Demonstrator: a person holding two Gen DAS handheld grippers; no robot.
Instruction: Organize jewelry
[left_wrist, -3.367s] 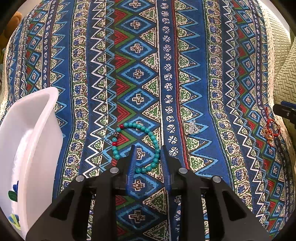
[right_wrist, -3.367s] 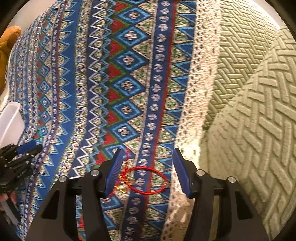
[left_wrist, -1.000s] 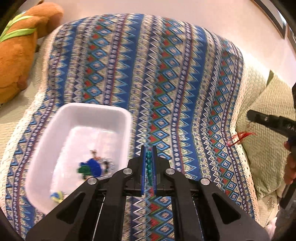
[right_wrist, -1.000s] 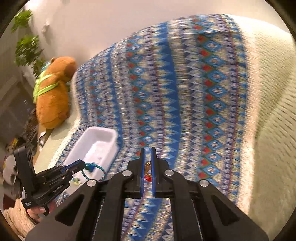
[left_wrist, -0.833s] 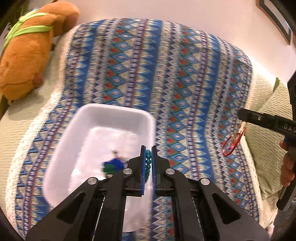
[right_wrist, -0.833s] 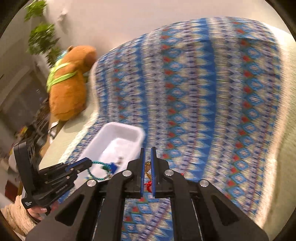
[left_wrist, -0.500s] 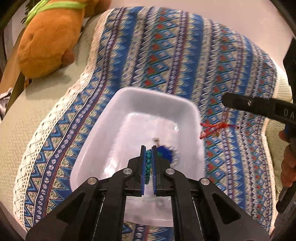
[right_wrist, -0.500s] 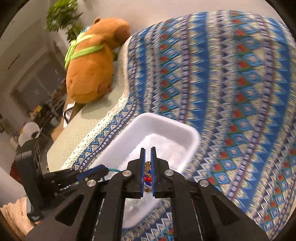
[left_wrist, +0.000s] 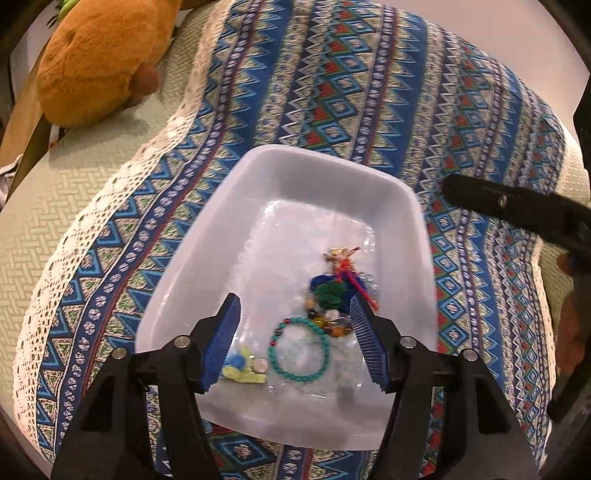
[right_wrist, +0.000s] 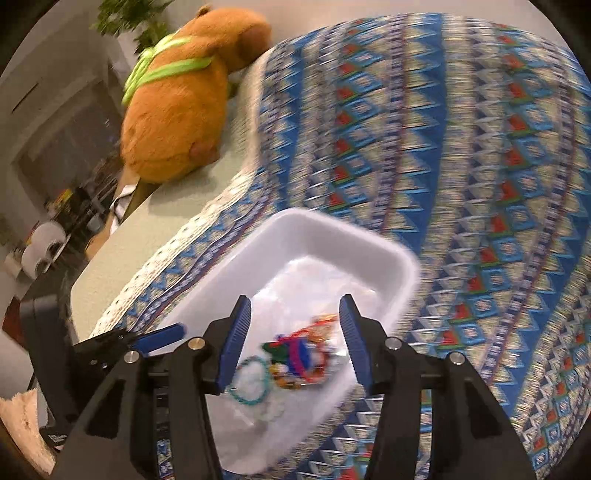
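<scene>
Jewelry lies gathered in the white tray (left_wrist: 258, 192), which sits on the patterned blue cloth (left_wrist: 369, 92) spread over a pale green woven cover. The turquoise bead bracelet (left_wrist: 300, 350) lies flat on the tray floor at the near side, forming an open ring. Just beyond it sits a cluster of mixed amber and dark beads (left_wrist: 328, 323), then a blue and green piece (left_wrist: 327, 291), with the red cord bracelet (left_wrist: 354, 282) draped over that piece and its gold charm end toward the far wall. A yellow and blue item (left_wrist: 240, 367) lies at the near left of the tray.

Left tongs (left_wrist: 293, 345) hang above the tray, jaws just opened to a medium gap, nothing between the pads. Right tongs (right_wrist: 293, 339) likewise stand above the tray, jaws just opened partway and empty; that view is blurred. In the left view, one arm of the right tongs shows at the right edge, beyond the tray.

An orange plush toy (left_wrist: 99, 55) rests at the far left, off the cloth
</scene>
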